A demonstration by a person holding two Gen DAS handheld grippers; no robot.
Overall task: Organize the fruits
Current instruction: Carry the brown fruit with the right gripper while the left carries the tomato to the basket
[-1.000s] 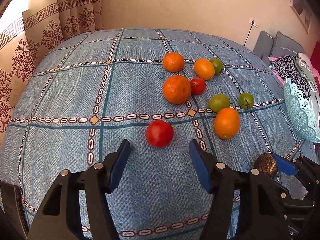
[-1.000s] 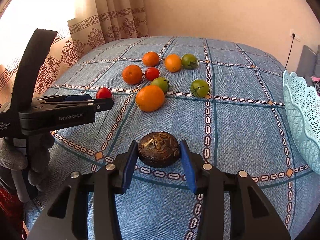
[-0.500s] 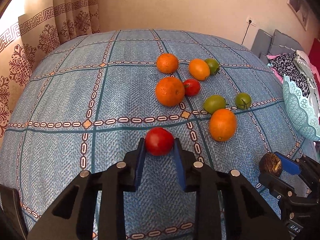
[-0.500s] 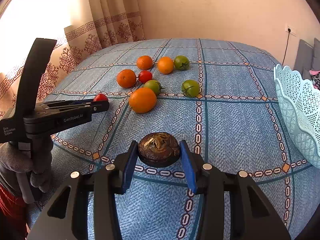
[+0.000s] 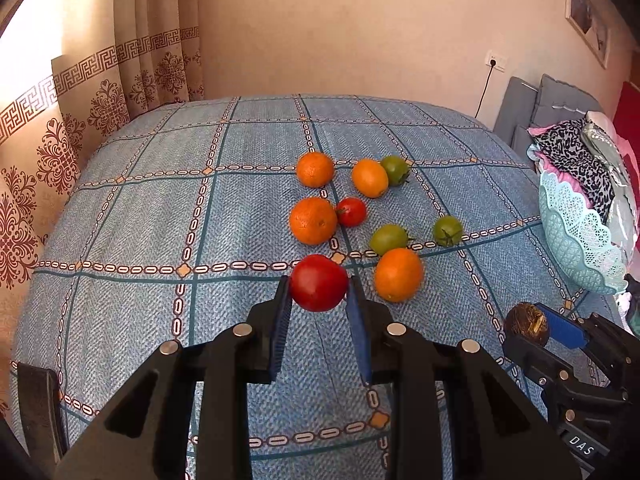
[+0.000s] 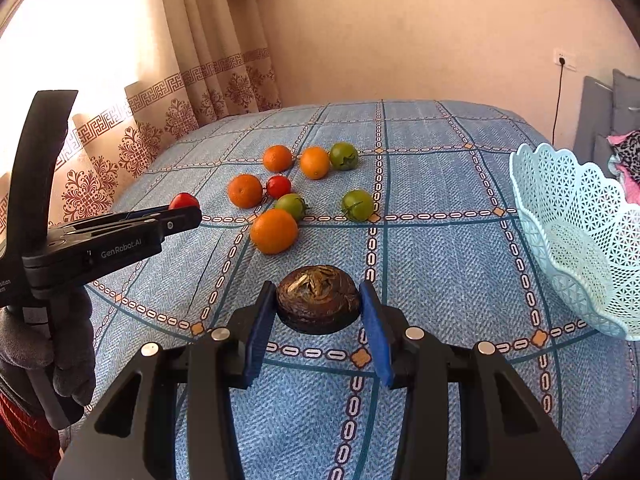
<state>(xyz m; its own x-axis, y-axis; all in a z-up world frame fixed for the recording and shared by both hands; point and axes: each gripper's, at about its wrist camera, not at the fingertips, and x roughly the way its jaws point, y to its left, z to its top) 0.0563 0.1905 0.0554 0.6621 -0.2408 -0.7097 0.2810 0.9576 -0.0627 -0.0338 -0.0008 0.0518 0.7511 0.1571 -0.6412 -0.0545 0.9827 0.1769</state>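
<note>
The left tool (image 5: 319, 300) is closed on a red tomato (image 5: 319, 282), its blue pads pressed against both sides of the fruit; whether the tomato is lifted clear of the bed (image 5: 160, 220) or rests on the blue patterned cover cannot be told from this view. In the right wrist view only the top of that tomato shows above the left tool's black arm, and a grey-gloved hand (image 6: 60, 356) grips the handle at the frame's left edge, partly cut off.

The right tool (image 6: 319, 312) is clamped on a dark brown round fruit (image 6: 318, 298) with a dried, flaky crown; what kind of fruit it is cannot be made out. In the left wrist view only a sliver of it shows behind a blue pad near the bed's right side.

Towards the middle of the bed lies the loose group: four oranges, the nearest orange (image 5: 399, 275) just beside the held tomato, three green tomatoes, one of them a green tomato (image 5: 448, 231) set a little apart towards the right edge, and a small red tomato (image 5: 351, 211) touching a larger orange (image 5: 313, 220).

A pale blue lattice basket (image 6: 568, 240) stands at the bed's right edge, its far side cut off by the frame. Its inside, as far as it shows, holds no fruit. Behind it lie folded clothes (image 5: 576, 160), only partly visible.
</note>
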